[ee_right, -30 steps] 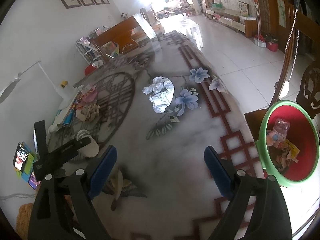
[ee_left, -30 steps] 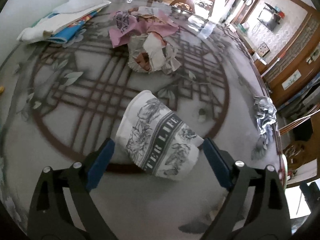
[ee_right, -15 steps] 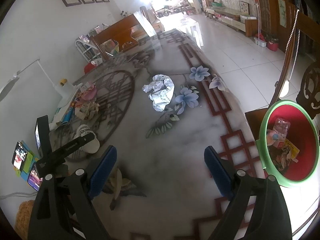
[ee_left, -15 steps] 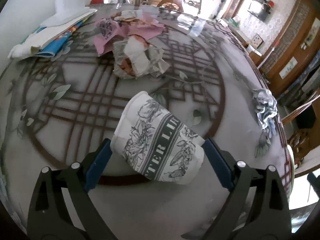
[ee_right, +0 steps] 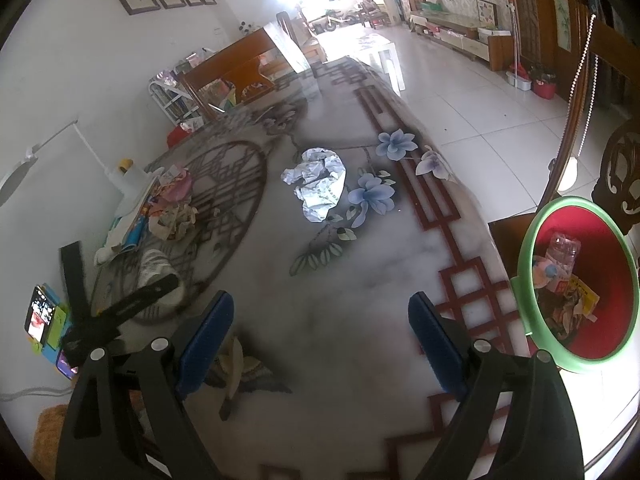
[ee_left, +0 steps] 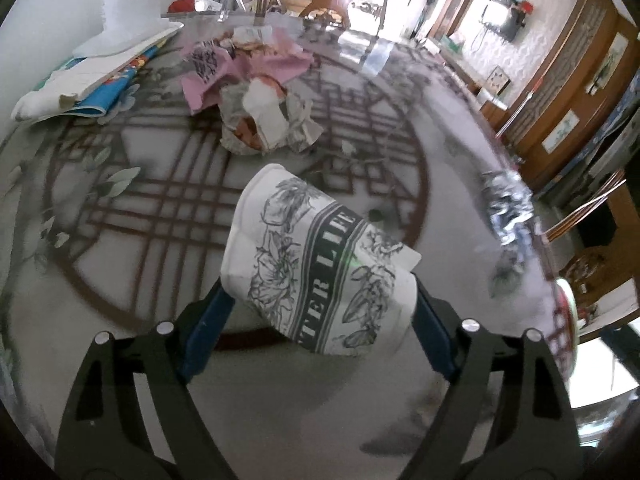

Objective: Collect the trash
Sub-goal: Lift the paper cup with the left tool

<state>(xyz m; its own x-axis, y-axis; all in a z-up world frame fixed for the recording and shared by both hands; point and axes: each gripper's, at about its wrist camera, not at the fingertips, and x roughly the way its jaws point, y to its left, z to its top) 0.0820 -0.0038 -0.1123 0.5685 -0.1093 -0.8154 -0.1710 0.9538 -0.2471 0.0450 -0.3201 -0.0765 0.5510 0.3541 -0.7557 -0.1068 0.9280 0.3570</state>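
A crumpled white paper cup with grey flower print sits between the blue pads of my left gripper, which is shut on it and holds it above the patterned table. The cup also shows in the right wrist view, with the left gripper beside it. My right gripper is open and empty over the table. A crumpled white paper lies ahead of it; it also shows in the left wrist view. A red bin with a green rim holding trash stands at the table's right edge.
A crumpled paper wad and pink paper lie at the far side of the table, next to books and a white lamp base. A phone lies at the left. Wooden chairs stand at the right.
My left gripper has closed on the cup and lifted it off the table. The right gripper has hardly moved.
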